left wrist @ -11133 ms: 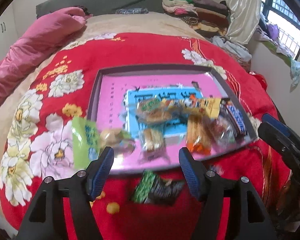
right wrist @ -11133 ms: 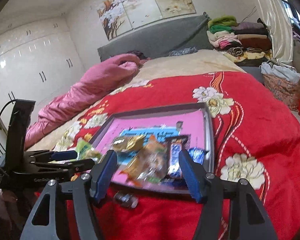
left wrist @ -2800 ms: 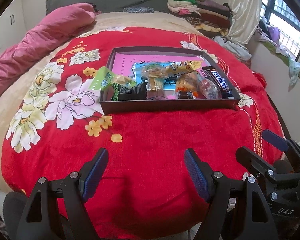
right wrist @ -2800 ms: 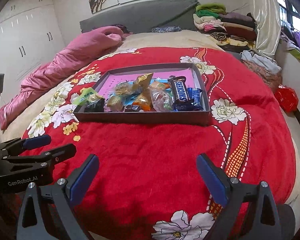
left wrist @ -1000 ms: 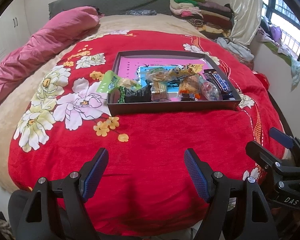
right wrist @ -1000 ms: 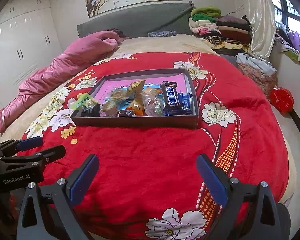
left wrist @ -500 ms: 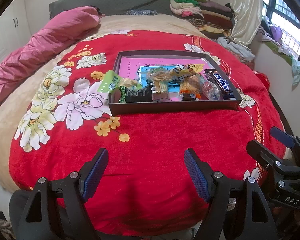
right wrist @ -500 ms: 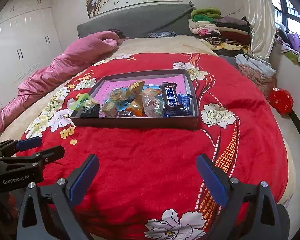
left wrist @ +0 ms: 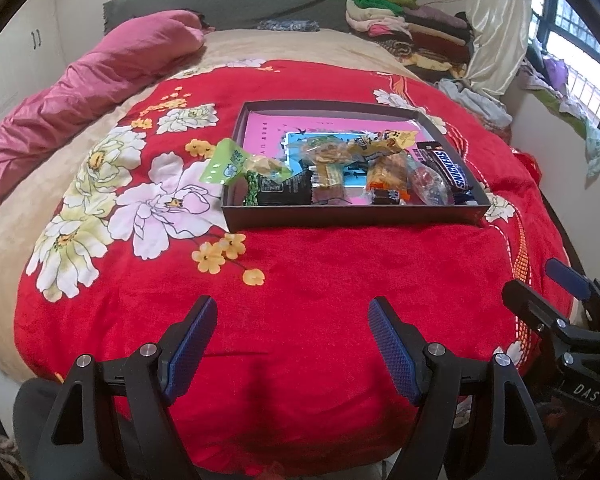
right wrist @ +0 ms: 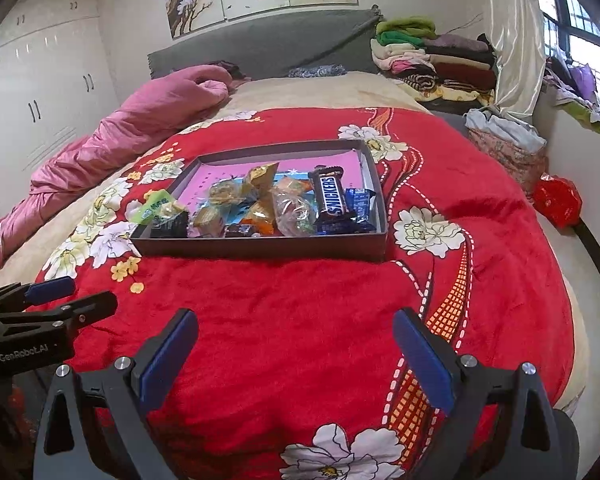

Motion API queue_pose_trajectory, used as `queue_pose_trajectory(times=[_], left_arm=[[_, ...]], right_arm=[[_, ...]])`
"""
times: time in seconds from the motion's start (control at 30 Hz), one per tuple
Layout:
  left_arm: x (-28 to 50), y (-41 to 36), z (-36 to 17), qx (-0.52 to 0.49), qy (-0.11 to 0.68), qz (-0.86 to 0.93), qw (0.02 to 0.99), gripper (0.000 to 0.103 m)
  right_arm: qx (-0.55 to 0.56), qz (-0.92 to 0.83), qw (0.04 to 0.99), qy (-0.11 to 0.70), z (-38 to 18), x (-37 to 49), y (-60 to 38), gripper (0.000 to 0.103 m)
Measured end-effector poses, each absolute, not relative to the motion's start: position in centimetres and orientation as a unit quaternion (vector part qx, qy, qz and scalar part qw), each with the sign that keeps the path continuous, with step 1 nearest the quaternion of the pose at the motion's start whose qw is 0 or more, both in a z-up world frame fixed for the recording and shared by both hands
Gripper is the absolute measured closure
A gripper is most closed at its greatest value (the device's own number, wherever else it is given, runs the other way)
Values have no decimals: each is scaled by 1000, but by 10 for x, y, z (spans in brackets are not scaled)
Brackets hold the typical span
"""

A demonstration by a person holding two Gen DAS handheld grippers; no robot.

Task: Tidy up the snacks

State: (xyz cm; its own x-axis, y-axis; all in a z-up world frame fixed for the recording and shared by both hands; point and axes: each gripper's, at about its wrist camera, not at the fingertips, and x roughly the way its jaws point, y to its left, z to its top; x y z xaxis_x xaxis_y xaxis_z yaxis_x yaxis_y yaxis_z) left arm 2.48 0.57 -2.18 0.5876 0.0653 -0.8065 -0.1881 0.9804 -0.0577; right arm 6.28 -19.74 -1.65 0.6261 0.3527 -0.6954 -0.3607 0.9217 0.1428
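Snacks gathered in one box on the bed, both hand-held grippers spread and empty in front of it.

One bed (left wrist: 300,280) under a red flowered blanket (right wrist: 300,320) carries one shallow dark box (left wrist: 352,216) with a pink liner, lying well ahead of both hand-held grippers. One pink quilt (right wrist: 140,128) lies bunched far ahead to the left, and one stack of folded clothes (right wrist: 432,60) sits far ahead to the right. Inside the box lie about ten wrapped snacks, crowded toward its near wall: one Snickers bar (right wrist: 330,196) at the right end, one black packet (left wrist: 284,188) at the left end, and one green packet (left wrist: 226,162) draped over the left wall. The left hand-held gripper (left wrist: 292,344) has its jaws wide apart with nothing between them; the right hand-held gripper (right wrist: 296,354) is spread likewise and empty.
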Motion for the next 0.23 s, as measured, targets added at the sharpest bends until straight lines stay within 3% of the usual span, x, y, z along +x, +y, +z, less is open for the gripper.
queue_pose_trajectory(times=[0.23], left_arm=[[48,42,-21,-54,414,90,904,22]], right_arm=[[-5,185,907,378,-20,73,-208,4]])
